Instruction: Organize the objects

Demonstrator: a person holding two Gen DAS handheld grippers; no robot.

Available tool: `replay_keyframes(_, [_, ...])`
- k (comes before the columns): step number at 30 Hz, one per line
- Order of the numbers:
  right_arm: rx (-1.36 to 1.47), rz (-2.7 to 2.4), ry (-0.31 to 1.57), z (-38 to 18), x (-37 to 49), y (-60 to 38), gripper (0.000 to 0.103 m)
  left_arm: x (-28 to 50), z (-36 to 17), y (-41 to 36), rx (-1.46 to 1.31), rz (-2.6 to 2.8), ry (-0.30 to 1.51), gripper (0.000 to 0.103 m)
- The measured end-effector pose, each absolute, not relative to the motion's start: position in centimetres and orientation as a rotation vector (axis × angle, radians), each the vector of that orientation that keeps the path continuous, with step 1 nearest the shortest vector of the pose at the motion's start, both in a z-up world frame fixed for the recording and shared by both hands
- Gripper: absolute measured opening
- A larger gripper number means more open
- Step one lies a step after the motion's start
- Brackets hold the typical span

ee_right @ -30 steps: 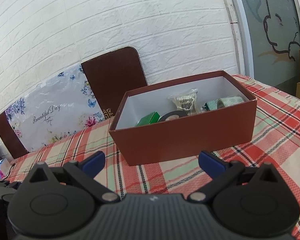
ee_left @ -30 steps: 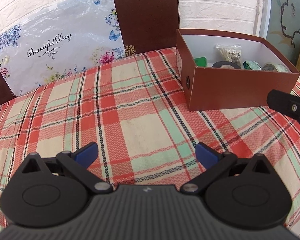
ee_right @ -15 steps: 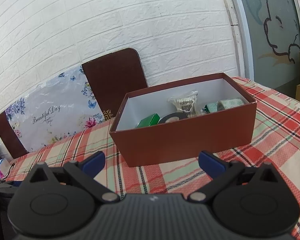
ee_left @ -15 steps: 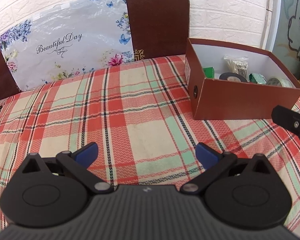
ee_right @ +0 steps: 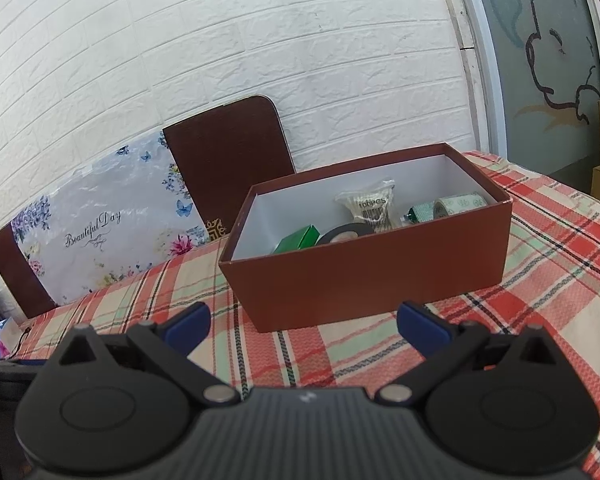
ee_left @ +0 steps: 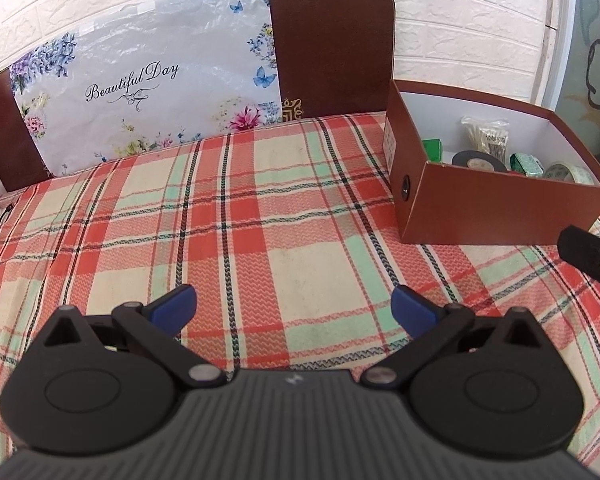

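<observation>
Both grippers are held above the plaid tablecloth (ee_left: pixel 300 208) with jaws spread wide and nothing between them: the left gripper (ee_left: pixel 293 307) over bare cloth, the right gripper (ee_right: pixel 302 322) just near of the brown box (ee_right: pixel 364 276). That box sits at the far right of the table, lid off. Inside lie a green carton (ee_right: pixel 296 239), a black tape roll (ee_right: pixel 346 233), a bag of what may be cotton swabs (ee_right: pixel 370 206), and a patterned tape roll (ee_right: pixel 458 204).
</observation>
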State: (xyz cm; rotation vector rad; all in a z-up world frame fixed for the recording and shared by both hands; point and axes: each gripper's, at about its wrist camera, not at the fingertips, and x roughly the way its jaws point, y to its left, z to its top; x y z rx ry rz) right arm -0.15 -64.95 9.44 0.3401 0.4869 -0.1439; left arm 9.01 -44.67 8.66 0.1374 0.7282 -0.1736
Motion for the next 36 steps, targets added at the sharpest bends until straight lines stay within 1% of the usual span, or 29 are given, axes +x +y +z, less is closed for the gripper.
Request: replay_keyframes(36, [0.332,-0.151,0.498,9.27,0.08,-64.9,0.103,9.17,8.12,-45.19,0.129,-0.217,0.8,0.103])
